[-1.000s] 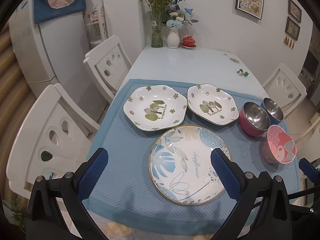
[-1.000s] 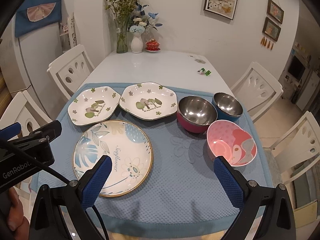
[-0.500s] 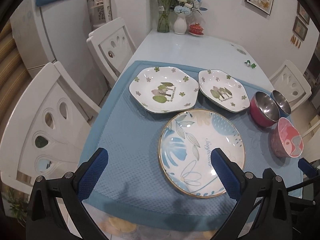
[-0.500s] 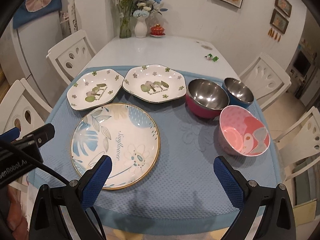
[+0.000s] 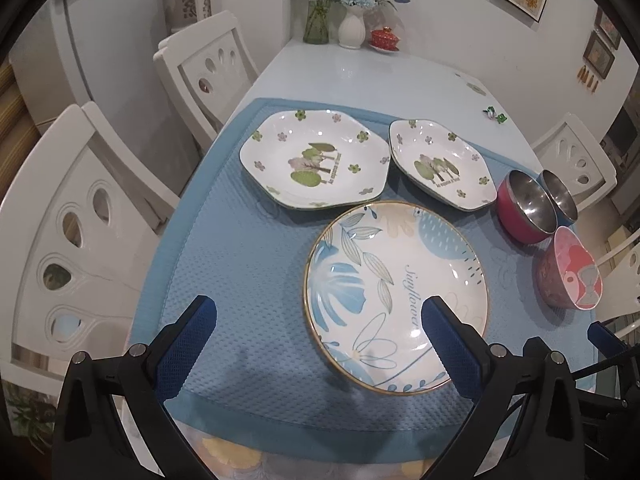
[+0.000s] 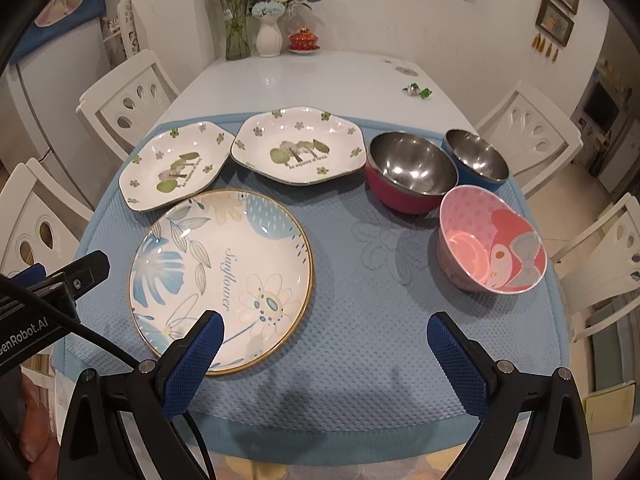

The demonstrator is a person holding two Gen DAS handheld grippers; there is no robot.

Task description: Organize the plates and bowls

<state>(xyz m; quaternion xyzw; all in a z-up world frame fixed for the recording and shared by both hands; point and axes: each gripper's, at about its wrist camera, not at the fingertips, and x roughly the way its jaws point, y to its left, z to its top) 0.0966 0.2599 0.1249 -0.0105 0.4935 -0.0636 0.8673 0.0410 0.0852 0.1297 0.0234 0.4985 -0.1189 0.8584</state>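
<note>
i have both grippers spread wide and empty above the near edge of the blue mat (image 6: 360, 320), the left gripper (image 5: 316, 344) over the round plate (image 5: 396, 296) and bare mat, the right gripper (image 6: 324, 356) between that plate and the pink bowl (image 6: 490, 246). two hexagonal tree plates (image 6: 298, 150) sit side by side behind the round plate, with the red bowl (image 6: 410, 174) and blue bowl (image 6: 476, 160) touching to their right. all six rest on the mat on the desk (image 6: 304, 80).
</note>
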